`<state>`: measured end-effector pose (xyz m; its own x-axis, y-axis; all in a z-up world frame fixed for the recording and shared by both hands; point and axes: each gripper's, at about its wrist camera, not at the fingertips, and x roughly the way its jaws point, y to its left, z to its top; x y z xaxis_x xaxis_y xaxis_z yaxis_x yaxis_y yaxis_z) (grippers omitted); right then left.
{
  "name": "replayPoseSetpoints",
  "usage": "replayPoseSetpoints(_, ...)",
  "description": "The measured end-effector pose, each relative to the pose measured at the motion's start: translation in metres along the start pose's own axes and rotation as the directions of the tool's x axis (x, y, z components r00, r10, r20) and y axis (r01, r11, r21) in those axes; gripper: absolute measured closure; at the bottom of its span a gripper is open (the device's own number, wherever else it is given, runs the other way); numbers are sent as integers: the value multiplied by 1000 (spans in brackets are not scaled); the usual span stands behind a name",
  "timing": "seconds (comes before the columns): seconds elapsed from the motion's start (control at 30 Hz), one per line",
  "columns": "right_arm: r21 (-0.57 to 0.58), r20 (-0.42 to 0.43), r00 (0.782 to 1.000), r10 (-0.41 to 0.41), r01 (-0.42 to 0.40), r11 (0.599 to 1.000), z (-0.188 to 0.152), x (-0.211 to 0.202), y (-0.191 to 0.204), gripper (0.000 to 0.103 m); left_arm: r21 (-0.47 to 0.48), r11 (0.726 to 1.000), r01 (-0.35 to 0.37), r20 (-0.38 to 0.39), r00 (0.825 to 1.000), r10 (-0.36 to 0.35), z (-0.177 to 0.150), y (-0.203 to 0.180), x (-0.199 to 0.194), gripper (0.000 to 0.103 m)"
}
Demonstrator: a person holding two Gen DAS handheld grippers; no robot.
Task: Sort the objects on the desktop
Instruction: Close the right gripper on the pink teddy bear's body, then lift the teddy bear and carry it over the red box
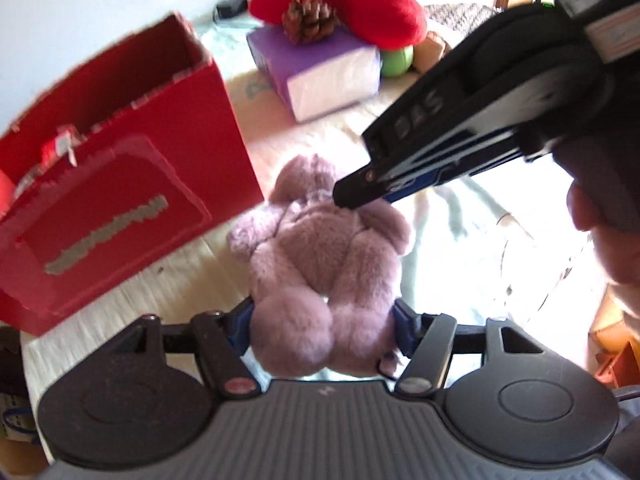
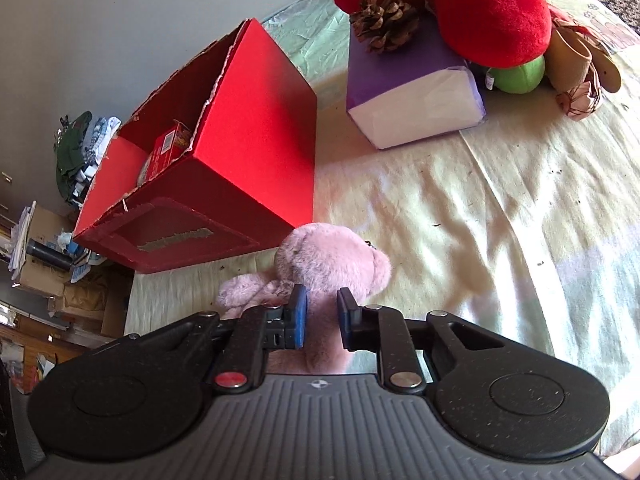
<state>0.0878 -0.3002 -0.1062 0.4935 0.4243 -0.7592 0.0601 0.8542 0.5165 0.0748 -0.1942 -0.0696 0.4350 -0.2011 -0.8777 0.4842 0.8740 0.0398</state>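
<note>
Plush toy position: the pink plush toy (image 1: 320,264) is lying on the cloth-covered table (image 2: 460,216), just beside the near corner of the red box (image 1: 120,184).
Left gripper: the left gripper (image 1: 324,320) is straddling the toy's lower end, its blue pads (image 1: 402,322) pressing in on the two rounded legs, so it is gripping the toy.
Right gripper: the right gripper (image 2: 322,316) is closing narrowly on a fold of pink fur below the toy's head, blue pads (image 2: 298,314) touching the plush on both sides.
Right gripper, left wrist view: it is reaching in from the upper right, its tip meeting the toy's upper body.
Hand pose: a hand (image 1: 604,232) is showing at the right edge of the left wrist view, wrapping the right gripper's handle.
Toy material: short, soft, fluffy pile; rounded limbs and head.
Box material: red cardboard, open at the top with torn edges, a recessed panel on the front face; a small red packet (image 2: 166,148) is lying inside.
Table covering: pale, wrinkled cloth.
Background items: a purple-and-white block (image 2: 412,92) is carrying a pinecone (image 2: 384,20) and a red plush cushion (image 2: 480,4), well apart from the toy; a green ball (image 2: 518,76) is sitting beside the block.
</note>
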Motion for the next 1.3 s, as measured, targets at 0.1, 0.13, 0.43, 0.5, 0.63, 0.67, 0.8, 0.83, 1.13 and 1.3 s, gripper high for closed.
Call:
replayPoseSetpoints(0.1,10,-14,1000,-17,17,1000,-3,6,2,75,-9,999,34,-37,999,-34,-10,-11,21,36)
replayPoseSetpoints(0.13,8,-16,999,-33,33,999,-4,9,3,69,-2,999,43,-40,998,-43,-12,-10,22,34)
replayPoseSetpoints(0.43,29,-41,995,-94,95,995,-10,35,18,53,83,989,126,-40,992,-123,-13,-4,32,34)
replayPoseSetpoints(0.5,18,-25,993,-115,115,993,-9,31,22,54,98,984,146,-24,989,-144,-12,0,27,36)
replayPoseSetpoints(0.63,48,31,992,-121,119,992,-4,9,25,56,174,972,159,63,983,-172,-3,3,1,36)
replayPoseSetpoints(0.67,51,59,991,-123,120,991,-2,-1,28,56,199,967,157,92,980,-178,0,3,-8,36)
replayPoseSetpoints(0.8,46,207,969,-136,129,991,5,-47,46,56,244,954,172,216,950,-227,17,15,-40,36)
replayPoseSetpoints(0.83,38,251,958,-136,131,991,8,-58,52,56,252,953,165,253,940,-230,22,17,-49,36)
replayPoseSetpoints(1.13,-143,397,915,-66,133,981,54,-69,111,59,143,988,59,432,894,-116,63,63,-99,35)
replayPoseSetpoints(1.3,-269,357,934,-34,137,953,84,-37,137,62,-31,998,50,387,921,-34,66,102,-75,35)
